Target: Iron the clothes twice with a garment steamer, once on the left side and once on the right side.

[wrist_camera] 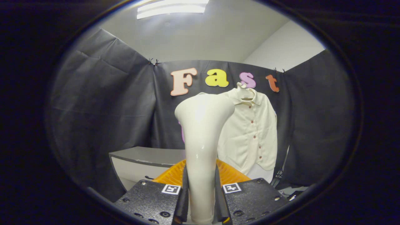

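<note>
A cream button-up shirt (pixel 250 131) hangs on a hanger against the far booth wall, to the right and well beyond the tool. A grey-topped worktop (pixel 147 156) stands at the far left, below the shirt's level. An orange basket (pixel 170 176) sits just ahead of the fingers. The white garment steamer (pixel 201 137) stands upright, head flared at top. The tool (pixel 201 200) is clamped on the steamer's handle, both fingers pressing its sides.

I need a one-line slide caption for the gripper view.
Gripper shut on the white garment steamer, raised before a cream button-up shirt on a hanger.
</note>
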`<state>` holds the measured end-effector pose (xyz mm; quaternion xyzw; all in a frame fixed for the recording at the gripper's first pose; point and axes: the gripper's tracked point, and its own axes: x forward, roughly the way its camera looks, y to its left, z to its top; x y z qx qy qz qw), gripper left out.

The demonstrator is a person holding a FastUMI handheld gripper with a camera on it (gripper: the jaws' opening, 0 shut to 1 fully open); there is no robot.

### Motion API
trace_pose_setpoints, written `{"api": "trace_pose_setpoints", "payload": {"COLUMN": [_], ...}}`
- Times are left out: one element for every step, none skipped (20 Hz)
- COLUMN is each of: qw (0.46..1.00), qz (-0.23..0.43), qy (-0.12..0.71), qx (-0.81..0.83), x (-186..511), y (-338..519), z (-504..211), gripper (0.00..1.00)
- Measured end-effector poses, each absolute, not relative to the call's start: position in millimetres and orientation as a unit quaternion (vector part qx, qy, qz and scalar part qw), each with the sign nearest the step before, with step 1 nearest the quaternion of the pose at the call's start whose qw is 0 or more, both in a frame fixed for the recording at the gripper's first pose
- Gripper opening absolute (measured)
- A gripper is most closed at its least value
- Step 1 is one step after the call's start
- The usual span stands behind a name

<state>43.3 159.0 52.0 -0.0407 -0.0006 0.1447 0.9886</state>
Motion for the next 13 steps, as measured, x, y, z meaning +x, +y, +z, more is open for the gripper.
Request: {"api": "trace_pose_setpoints", "payload": {"qw": [0.988,0.988,0.988,0.988,0.988,0.988,0.989,0.989,0.989,0.989,0.989,0.989,0.989], "qz": [0.146,0.146,0.145,0.146,0.145,0.144,0.143,0.142,0.141,0.140,0.140,0.140,0.141], "qy": [0.000,0.003,0.002,0.002,-0.001,-0.002,-0.005,-0.008,-0.010,-0.010,-0.010,-0.010,-0.009], "qx": [-0.044,-0.046,-0.049,-0.051,-0.052,-0.050,-0.048,-0.046,-0.045,-0.045,-0.045,-0.046,-0.046], "x": [42,42,41,43,43,42,41,40,40,39,40,40,39], "y": [158,156,155,147,147,146,145,144,144,143,143,143,143], "z": [48,44,42,37,37,38,39,40,41,40,40,39,38], "gripper": [0.35,0.35,0.35,0.35,0.35,0.35,0.35,0.35,0.35,0.35,0.35,0.35,0.35]}}
